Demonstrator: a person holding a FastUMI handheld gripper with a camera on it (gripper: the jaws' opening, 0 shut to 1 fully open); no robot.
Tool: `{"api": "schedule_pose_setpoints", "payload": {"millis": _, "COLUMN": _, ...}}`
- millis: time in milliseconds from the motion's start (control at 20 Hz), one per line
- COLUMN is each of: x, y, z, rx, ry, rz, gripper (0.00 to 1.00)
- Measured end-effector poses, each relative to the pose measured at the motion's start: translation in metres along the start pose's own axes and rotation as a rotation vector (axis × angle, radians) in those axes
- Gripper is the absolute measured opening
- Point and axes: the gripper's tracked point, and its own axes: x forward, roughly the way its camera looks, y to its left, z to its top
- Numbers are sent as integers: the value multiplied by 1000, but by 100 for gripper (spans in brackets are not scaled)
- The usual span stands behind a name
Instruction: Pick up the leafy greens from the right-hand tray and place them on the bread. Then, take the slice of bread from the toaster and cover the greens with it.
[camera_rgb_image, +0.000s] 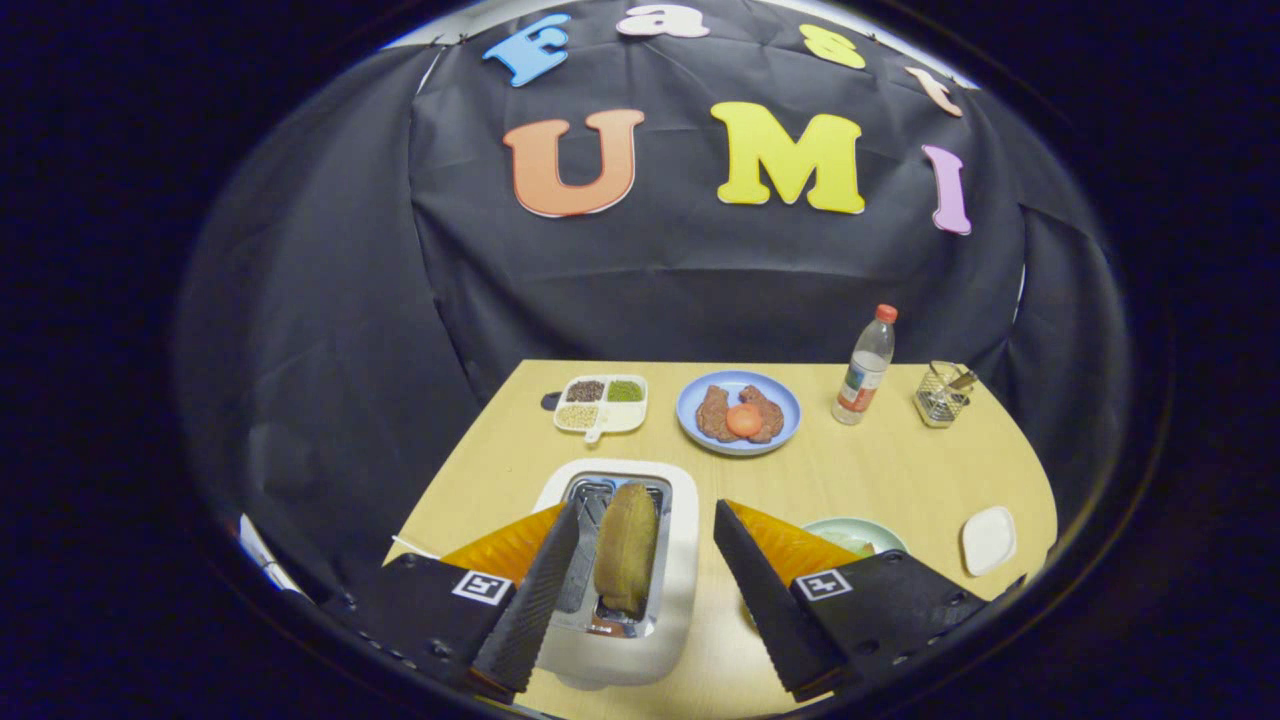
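Gripper view, lower centre of the frame: the gripper (640, 575) hangs over the wooden table (880, 480) with its fingers spread wide, gripping nothing. Between them sits the white toaster (672, 560), and standing upright in its slot is the slice of bread (626, 545), brown crust edge up, closer to the left finger than the right, with a gap on either side. Neither finger touches the slice.

Just beyond the right finger, lower right of the frame, a pale green plate (850, 530) peeks out, mostly hidden by the finger; something light green lies on it, though I cannot tell whether that is the leafy greens. Further right, near the table's edge, a small white square dish (988, 540).

Middle of the frame, at the table's far side: a white divided tray (602, 404) holding dark, green and pale grains, then a blue plate (738, 412) with two brown meat pieces and an orange-red slice on top. To the right, a clear bottle (866, 365) with a red cap, upright, and a wire mesh holder (942, 393).
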Motion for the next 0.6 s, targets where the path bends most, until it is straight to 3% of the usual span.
{"api": "schedule_pose_setpoints", "payload": {"millis": 150, "x": 15, "y": 3, "z": -15, "rx": 10, "ry": 58, "rz": -30, "gripper": 83}}
{"api": "schedule_pose_setpoints", "payload": {"millis": 300, "x": 25, "y": 2, "z": -29, "rx": 24, "ry": 134, "rz": -64, "gripper": 69}}
{"api": "schedule_pose_setpoints", "payload": {"millis": 600, "x": 24, "y": 2, "z": -31, "rx": 8, "ry": 176, "rz": -56, "gripper": 19}}
